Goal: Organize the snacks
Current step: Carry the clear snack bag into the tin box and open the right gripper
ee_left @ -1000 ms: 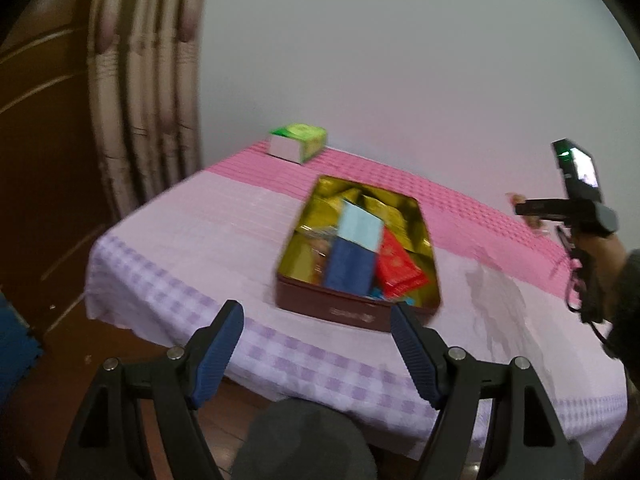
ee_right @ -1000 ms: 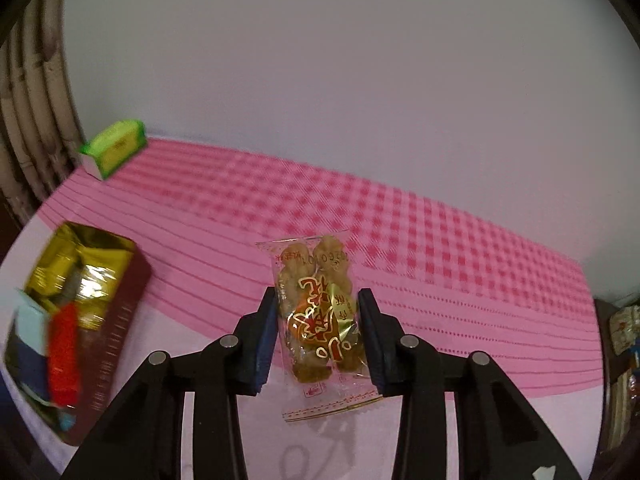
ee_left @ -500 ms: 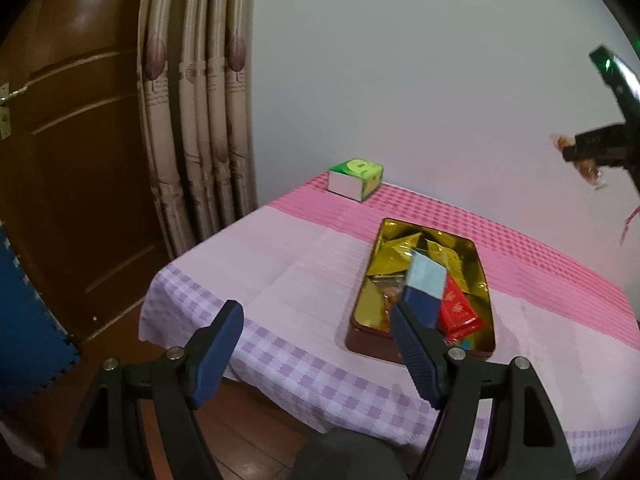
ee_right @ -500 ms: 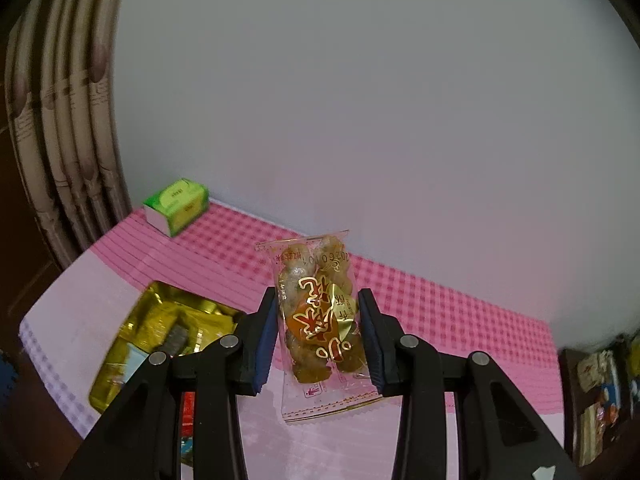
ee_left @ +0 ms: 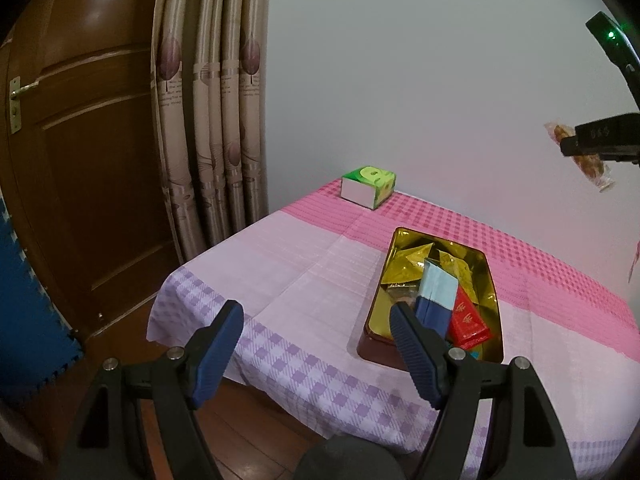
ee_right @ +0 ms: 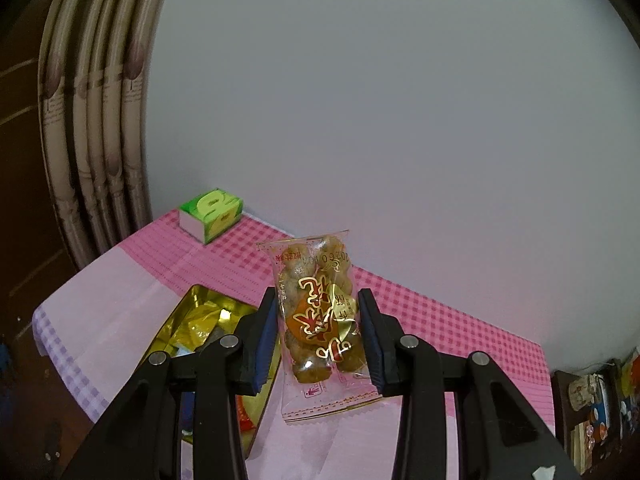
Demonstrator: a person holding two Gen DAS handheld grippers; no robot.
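The right tongs (ee_right: 318,330) clamp a clear snack packet (ee_right: 318,320) above the gold-lined tin (ee_right: 188,320).

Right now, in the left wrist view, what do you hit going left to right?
Wooden door → curtain → green box → snack tin → snack packet held in the right gripper.
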